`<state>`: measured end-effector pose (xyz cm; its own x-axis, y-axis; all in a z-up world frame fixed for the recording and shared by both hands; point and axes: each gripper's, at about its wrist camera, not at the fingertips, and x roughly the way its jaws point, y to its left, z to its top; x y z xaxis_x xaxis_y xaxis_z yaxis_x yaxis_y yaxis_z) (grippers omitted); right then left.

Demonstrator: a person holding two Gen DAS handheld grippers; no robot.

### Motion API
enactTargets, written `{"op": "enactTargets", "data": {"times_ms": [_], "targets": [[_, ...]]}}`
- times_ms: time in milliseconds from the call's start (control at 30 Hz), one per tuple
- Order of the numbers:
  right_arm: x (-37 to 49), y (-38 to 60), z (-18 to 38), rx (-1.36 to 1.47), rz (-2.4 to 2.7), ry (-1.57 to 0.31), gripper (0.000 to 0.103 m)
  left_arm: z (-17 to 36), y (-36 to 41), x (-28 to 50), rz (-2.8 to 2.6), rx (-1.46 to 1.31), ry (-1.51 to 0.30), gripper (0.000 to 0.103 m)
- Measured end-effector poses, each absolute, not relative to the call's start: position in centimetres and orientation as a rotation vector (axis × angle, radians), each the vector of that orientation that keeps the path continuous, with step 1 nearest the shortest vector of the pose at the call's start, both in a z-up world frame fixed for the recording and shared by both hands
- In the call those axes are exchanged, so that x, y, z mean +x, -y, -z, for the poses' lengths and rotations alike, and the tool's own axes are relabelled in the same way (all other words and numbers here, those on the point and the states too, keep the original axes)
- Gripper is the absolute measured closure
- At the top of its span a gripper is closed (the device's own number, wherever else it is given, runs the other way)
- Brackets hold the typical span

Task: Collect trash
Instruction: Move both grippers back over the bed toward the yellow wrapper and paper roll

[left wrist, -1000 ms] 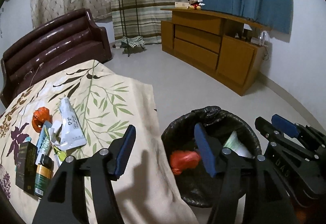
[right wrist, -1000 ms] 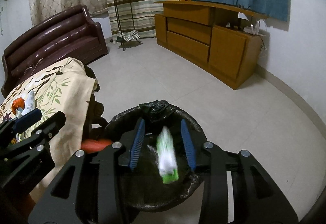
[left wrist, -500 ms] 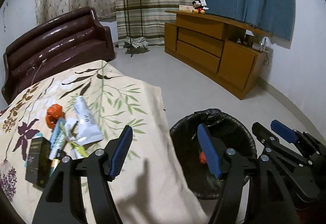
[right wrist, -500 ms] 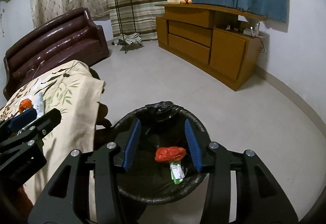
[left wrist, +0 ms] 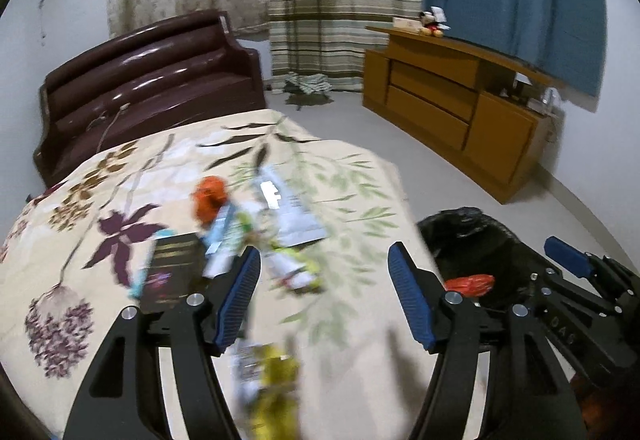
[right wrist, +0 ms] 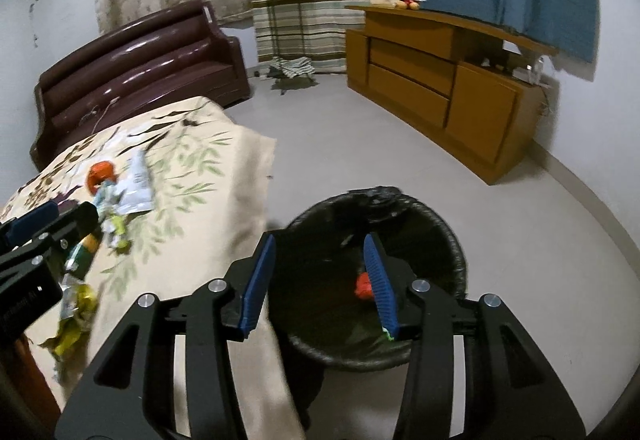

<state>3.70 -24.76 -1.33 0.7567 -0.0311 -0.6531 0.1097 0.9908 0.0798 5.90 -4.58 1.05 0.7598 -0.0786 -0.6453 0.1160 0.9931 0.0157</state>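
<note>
Both grippers empty, back toward the table.
Left gripper [left wrist: 324,296] and right gripper [right wrist: 320,280] gape; wrapper dropped in bin [right wrist: 452,240]; litter [left wrist: 260,232] remains.

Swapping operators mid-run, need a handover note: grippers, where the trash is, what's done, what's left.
Left gripper: open, empty, over the floral-cloth table.
Right gripper: open, empty, over the black-lined bin.
Done: a red wrapper and a green-tipped packet lie in the bin.
Left: on the table, the orange wrapper, white pouch, dark box, a blurred heap of small packets, and yellow-green wrappers at the near edge.
Next, probably: left gripper takes from the heap.
</note>
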Motion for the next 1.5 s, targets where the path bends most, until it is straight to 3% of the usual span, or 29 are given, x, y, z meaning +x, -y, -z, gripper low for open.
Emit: {"op": "enactTargets", "data": {"times_ms": [700,1500], "targets": [[0.7,10.6,-0.3,-0.035,-0.154,-0.724,0.057,0.5,-10.2,1.0,-0.13,-0.048,-0.724,0.038],[-0.5,5.7,3.8,-0.115,-0.182,-0.831,0.059,1.8,-12.2,-1.1,-0.108,-0.084,-0.739,0.038]]}}
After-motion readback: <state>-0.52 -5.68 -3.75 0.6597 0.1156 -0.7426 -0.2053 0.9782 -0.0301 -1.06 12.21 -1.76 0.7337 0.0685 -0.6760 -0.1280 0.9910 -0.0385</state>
